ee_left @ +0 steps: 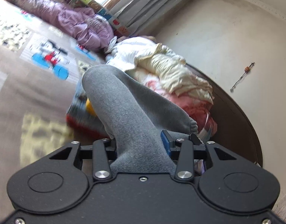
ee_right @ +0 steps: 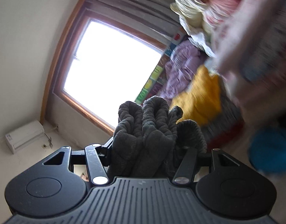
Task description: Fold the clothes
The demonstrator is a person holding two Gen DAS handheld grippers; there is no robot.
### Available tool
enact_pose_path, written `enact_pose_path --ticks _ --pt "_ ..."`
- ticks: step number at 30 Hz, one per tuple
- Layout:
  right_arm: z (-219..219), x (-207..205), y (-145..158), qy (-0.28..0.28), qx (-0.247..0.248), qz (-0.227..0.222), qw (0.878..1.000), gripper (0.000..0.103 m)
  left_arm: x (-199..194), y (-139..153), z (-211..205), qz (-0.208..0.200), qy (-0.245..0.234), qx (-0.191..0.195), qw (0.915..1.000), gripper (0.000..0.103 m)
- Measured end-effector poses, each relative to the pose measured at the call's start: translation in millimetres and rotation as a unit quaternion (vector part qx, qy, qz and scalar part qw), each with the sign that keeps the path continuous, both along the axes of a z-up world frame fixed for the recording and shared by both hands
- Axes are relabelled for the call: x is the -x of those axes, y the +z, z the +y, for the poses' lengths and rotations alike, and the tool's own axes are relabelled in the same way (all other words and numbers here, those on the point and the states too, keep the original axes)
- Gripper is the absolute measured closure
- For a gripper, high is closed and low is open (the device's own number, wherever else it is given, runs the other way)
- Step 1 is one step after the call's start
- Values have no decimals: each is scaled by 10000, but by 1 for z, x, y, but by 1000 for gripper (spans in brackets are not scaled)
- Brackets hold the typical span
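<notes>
While blurred bedding [ee_left: 31, 85] lies beyond, both grippers pinch soft grey fleece [ee_left: 128, 115].

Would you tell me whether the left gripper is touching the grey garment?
Touching: the left wrist view shows the grey garment pinched in the left gripper.

Left wrist cam sits close behind its gripper, tilted, facing across the brown cartoon-print bedspread [ee_left: 31, 85] toward the cream wall [ee_left: 227, 37]. Right wrist cam is rolled hard, aimed at the bright wood-framed window [ee_right: 109, 65]. Both catch the crumpled purple quilt [ee_left: 72, 20] [ee_right: 182, 65] and the cream-and-pink bedding pile [ee_left: 176, 74] [ee_right: 197, 5].
</notes>
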State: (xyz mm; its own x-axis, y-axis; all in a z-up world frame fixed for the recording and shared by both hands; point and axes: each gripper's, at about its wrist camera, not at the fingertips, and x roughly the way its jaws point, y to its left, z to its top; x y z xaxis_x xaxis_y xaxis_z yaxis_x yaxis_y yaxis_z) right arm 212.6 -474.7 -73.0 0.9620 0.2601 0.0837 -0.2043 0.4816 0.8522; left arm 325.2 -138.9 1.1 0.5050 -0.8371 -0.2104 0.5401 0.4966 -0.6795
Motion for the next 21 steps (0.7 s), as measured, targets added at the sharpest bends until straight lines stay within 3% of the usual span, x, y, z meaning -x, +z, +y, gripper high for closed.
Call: enact_pose_path --ticks 6,11,18,20,21 --pt "-34 -66 41 -286 176 -206 9992 47 -73 28 -30 -302 -158 277 9990 64" --pt "-61 -108 67 -645 370 -307 9968 47 -125 30 -53 -333 -301 584 9973 64" --pt "-80 -143 56 -1118 439 -190 9926 47 -175 9 -80 -133 -459 870 9951 64" --pt "-84 -154 44 -1282 434 45 9908 47 -183 -4 -87 17 -448 783 9959 64" --pt "-86 -159 36 -1364 410 202 9896 47 -187 -14 -91 148 -370 519 9979 64"
